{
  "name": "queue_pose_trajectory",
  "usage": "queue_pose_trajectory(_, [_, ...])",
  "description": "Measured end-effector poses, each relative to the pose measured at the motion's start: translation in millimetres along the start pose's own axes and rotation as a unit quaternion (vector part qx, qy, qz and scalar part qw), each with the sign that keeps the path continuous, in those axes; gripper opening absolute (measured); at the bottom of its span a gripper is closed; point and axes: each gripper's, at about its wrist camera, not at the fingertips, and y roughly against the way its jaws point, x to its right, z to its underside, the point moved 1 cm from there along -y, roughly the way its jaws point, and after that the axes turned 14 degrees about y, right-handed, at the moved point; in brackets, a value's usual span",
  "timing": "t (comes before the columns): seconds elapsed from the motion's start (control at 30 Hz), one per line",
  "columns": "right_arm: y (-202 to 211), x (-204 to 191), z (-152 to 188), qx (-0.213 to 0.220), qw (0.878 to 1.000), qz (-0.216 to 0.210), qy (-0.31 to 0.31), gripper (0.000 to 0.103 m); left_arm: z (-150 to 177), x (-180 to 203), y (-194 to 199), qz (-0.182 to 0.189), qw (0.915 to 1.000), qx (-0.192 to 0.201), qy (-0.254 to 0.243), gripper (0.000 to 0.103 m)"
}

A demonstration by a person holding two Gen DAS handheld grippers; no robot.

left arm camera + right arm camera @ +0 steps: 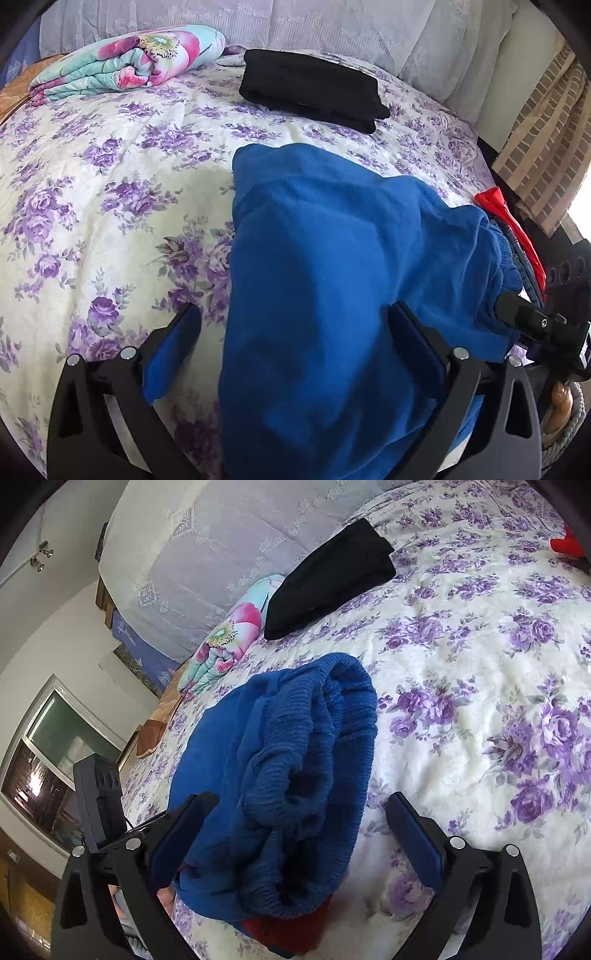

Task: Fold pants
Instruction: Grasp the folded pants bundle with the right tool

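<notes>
Blue pants [332,277] bunched on bed [110,184]; left tongs [295,321] and right tongs [295,805] wide, gripping nothing; risks uneven, lopsided fold.

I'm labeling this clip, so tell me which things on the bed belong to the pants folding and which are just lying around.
Job in hand:
blue pants
left gripper
right gripper

Lying about:
folded black garment
floral quilt
red cloth
purple-flowered bedspread
</notes>
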Motion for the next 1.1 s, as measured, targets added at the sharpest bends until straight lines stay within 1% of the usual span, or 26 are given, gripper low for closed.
queue_pose_trajectory(0.1, [-0.1, 0.3, -0.4, 0.0, 1.0, -0.001, 0.0, 0.099, -0.3, 0.5, 0.0, 0.0, 1.0, -0.001, 0.001, 0.099])
queue_pose_trajectory(0.2, [0.1, -1.2, -0.2, 0.001, 1.0, -0.023, -0.001, 0.1, -0.1, 0.4, -0.3, 0.003, 1.0, -0.002, 0.003, 0.099])
queue_pose_trajectory(0.27, [-5.1, -7.4, -1.0, -0.011, 0.999, -0.037, 0.013, 0.1, -0.2, -0.2, -0.2, 0.003, 1.0, -0.002, 0.003, 0.099])
queue_pose_trajectory(0.37, [-10.1, -12.5, -2.3, -0.023, 0.998, -0.046, 0.025, 0.1, -0.7, -1.0, 0.1, 0.006, 1.0, -0.002, 0.005, 0.099])
queue_pose_trajectory(0.43, [-9.0, -6.3, -3.3, -0.016, 0.998, -0.063, 0.01, 0.1, -0.1, -3.1, 0.6, 0.012, 0.9999, -0.003, 0.009, 0.099])
queue_pose_trajectory(0.53, [-3.2, 5.7, -4.0, 0.01, 0.997, -0.077, -0.022, 0.097, 0.2, -7.2, 2.3, 0.029, 0.9994, -0.003, 0.021, 0.099])
queue_pose_trajectory(0.6, [-2.6, 5.5, -3.2, 0.009, 0.997, -0.078, -0.02, 0.096, 0.9, -11.2, 4.2, 0.044, 0.9985, -0.003, 0.031, 0.098])
queue_pose_trajectory(0.67, [-6.4, -0.5, -2.7, -0.006, 0.997, -0.073, -0.002, 0.098, 1.6, -14.3, 6.3, 0.057, 0.9975, -0.003, 0.042, 0.098])
queue_pose_trajectory(0.8, [-16.9, -8.4, -5.4, -0.04, 0.998, -0.052, 0.015, 0.099, 3.3, -13.4, 6.8, 0.06, 0.9974, -0.016, 0.036, 0.098])
queue_pose_trajectory(0.87, [-20.5, -8.0, -8.4, -0.052, 0.997, -0.051, 0.012, 0.1, 2.5, -13.0, 6.2, 0.061, 0.9973, -0.02, 0.034, 0.098])
queue_pose_trajectory(0.93, [-19.9, -7.4, -9.4, -0.042, 0.998, -0.055, 0.002, 0.1, 2.1, -11.3, 6.3, 0.058, 0.9977, -0.019, 0.031, 0.098])
queue_pose_trajectory(0.97, [-19.4, -9.3, -8.1, -0.033, 0.998, -0.058, 0.009, 0.1, 2.7, -9.9, 6.8, 0.054, 0.998, -0.016, 0.028, 0.098])
queue_pose_trajectory(1.03, [-17.9, -14.7, -5.1, -0.022, 0.998, -0.055, 0.027, 0.099, 4.4, -6.1, 9.4, 0.049, 0.9986, -0.008, 0.019, 0.092])
queue_pose_trajectory(1.07, [-15.9, -14.9, -5.2, -0.015, 0.998, -0.061, 0.026, 0.098, 5.6, -3.5, 10.9, 0.051, 0.9986, -0.004, 0.012, 0.084])
queue_pose_trajectory(1.1, [-14.0, -13.4, -5.0, -0.009, 0.997, -0.069, 0.021, 0.098, 6.1, -1.4, 11.6, 0.052, 0.9986, -0.001, 0.006, 0.08])
